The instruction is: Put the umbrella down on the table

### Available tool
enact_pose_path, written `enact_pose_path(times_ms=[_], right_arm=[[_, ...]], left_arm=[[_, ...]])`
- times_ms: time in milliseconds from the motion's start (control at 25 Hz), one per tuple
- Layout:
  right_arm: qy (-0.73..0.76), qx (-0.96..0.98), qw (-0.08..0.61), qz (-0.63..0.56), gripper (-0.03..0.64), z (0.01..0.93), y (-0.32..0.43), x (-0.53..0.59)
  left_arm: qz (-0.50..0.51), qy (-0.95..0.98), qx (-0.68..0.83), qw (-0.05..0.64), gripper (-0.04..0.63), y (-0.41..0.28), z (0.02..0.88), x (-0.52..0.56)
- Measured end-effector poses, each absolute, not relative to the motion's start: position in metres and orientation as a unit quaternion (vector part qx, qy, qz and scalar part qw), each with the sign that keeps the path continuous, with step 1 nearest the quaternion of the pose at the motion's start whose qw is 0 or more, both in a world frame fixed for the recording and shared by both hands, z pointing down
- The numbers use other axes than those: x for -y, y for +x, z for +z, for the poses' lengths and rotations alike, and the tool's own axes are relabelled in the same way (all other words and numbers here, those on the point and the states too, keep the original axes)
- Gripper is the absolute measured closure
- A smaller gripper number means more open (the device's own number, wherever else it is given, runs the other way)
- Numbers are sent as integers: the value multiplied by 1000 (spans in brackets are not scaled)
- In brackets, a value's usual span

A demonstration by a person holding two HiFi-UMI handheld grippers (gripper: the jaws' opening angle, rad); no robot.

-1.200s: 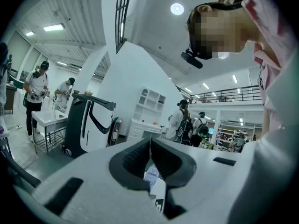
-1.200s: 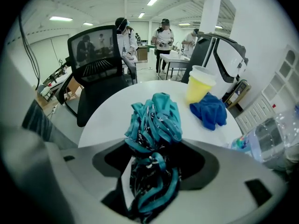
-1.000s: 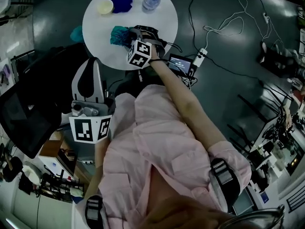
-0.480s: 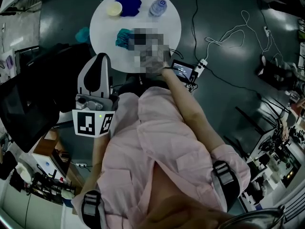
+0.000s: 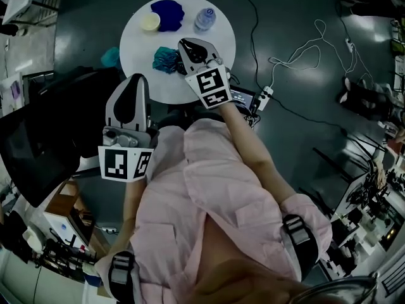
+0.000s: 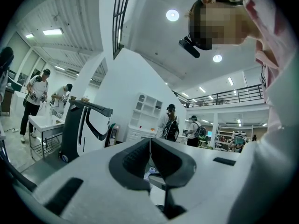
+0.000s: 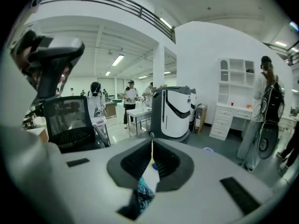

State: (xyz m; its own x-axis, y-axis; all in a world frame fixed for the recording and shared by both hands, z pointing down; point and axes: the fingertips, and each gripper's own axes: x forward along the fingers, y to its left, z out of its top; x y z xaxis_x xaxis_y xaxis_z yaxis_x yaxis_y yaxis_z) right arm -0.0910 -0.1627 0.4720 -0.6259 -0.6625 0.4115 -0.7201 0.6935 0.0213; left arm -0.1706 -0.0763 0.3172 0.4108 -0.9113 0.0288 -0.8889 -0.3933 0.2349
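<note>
The teal folded umbrella (image 5: 166, 59) lies on the round white table (image 5: 136, 49), left of centre. My right gripper (image 5: 185, 42) hangs above the table just right of the umbrella, apart from it. Its jaws have just been closing and now meet, with nothing between them. In the right gripper view the shut right gripper (image 7: 152, 146) shows a bit of teal umbrella (image 7: 142, 192) below it. My left gripper (image 5: 135, 79) is held near the table's front left edge, level, shut and empty. In the left gripper view the left gripper (image 6: 150, 141) has its tips together.
On the table's far side lie a dark blue cloth (image 5: 167, 10), a pale round lid (image 5: 150, 21) and a water bottle (image 5: 204, 19). A black chair (image 5: 38, 144) stands at the left. Cables and a power strip (image 5: 264, 97) lie on the floor at right. People stand in the background.
The right gripper has come up off the umbrella and its jaws have gone from open to shut. The umbrella stays on the table. The left gripper has barely moved.
</note>
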Motion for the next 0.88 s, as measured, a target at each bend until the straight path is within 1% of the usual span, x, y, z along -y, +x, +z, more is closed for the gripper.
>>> enact_pose_path(times_ms=[200,520,880], right_arm=[[400,902,150,60,586,430,-80,155],[428,898,94,39,588,375,-50,140],[454,889,46,29,588,342,-7,119]], left_arm=[[-62,834,540,97,572,-168,310,72],[-66,839,534,86,572,-160,304,64],[-69,837,537,74,573,-146,299,53]])
